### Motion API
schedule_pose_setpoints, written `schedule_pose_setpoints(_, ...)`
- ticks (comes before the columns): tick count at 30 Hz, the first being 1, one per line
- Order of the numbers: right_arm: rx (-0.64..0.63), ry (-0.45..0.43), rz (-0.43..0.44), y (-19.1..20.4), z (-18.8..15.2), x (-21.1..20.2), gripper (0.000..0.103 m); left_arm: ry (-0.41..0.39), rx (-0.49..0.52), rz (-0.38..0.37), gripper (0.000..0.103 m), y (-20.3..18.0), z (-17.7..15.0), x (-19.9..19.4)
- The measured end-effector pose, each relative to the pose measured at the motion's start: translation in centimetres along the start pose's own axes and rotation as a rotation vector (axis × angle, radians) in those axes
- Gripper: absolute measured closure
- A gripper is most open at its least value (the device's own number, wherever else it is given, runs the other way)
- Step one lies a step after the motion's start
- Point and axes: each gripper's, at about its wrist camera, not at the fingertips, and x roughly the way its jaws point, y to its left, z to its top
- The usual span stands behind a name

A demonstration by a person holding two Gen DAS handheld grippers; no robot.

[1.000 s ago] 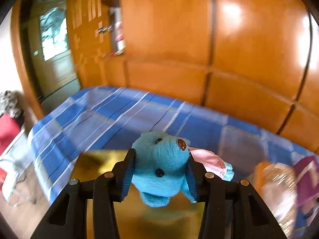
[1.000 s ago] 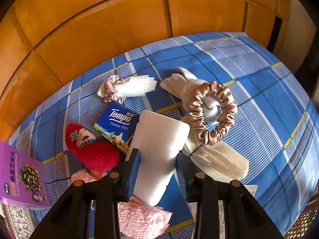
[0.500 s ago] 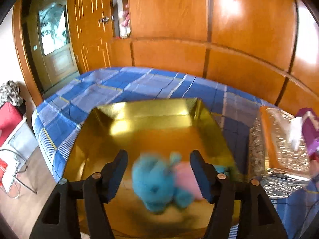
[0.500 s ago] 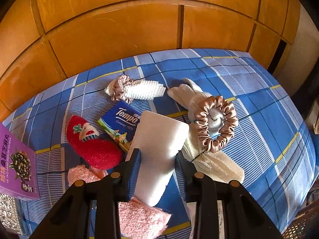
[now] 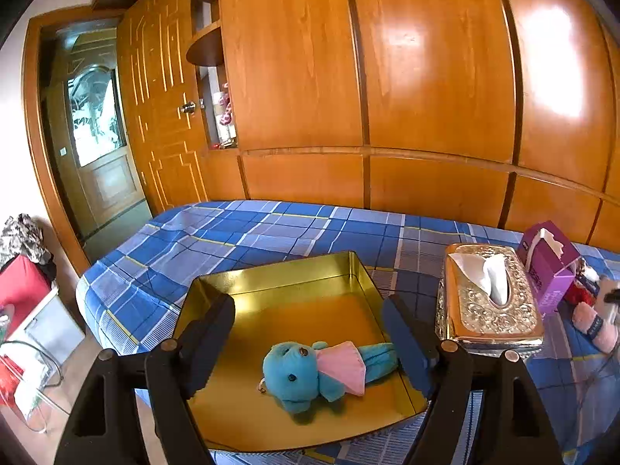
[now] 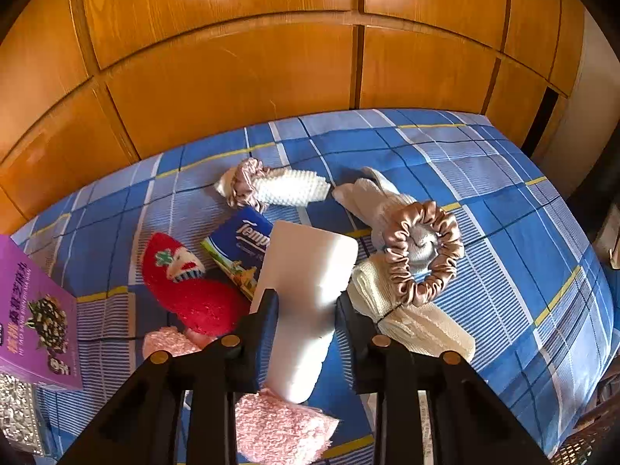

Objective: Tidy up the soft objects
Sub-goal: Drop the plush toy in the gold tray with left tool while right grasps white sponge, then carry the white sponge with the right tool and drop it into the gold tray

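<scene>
A blue plush bear [image 5: 306, 368] with a pink skirt lies on its side inside the gold tin tray [image 5: 279, 275] on the plaid bed. My left gripper [image 5: 310, 333] is open and empty, raised above the bear. My right gripper [image 6: 304, 306] is shut on a white foam block [image 6: 306, 283] and holds it above the bed. Around it lie a red fuzzy sock [image 6: 186, 290], a pink fuzzy sock [image 6: 279, 430], a Tempo tissue pack [image 6: 240, 248], a satin scrunchie [image 6: 424, 252] on cream cloths [image 6: 418, 321], and a white sponge [image 6: 286, 190] with another scrunchie [image 6: 246, 182].
A gold tissue box [image 5: 488, 298] stands right of the tray, with a purple tissue box [image 5: 546, 263] beyond it, also in the right wrist view [image 6: 35, 310]. Wooden wardrobe panels [image 5: 387, 77] back the bed. The bed's left edge [image 5: 89, 298] drops to the floor.
My left gripper opened and let the blue bear drop into the gold tray, then rose and pulled back. My right gripper kept hold of the white block and barely shifted.
</scene>
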Motion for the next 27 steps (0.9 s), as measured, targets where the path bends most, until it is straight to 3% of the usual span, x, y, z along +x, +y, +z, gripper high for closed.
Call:
schedule_pose_setpoints(15,0.047,-0.072,0.09,-0.1,0.6,-1.7,0.082,-0.008,0.039,-0.008,0.023,-1.0,-0.6,-1.5)
schedule_pose_setpoints(20,0.071,-0.056,0.101,-0.3,1.0,-1.6,0.082,-0.006,0.061,-0.027,0.023,-1.5,-0.9,-1.7)
schedule_pose_setpoints(27,0.06,-0.063,0.095,1.1,3.7,-2.9,0.082,0.01,0.065,-0.053,0.023,-1.5,-1.4,-1.5)
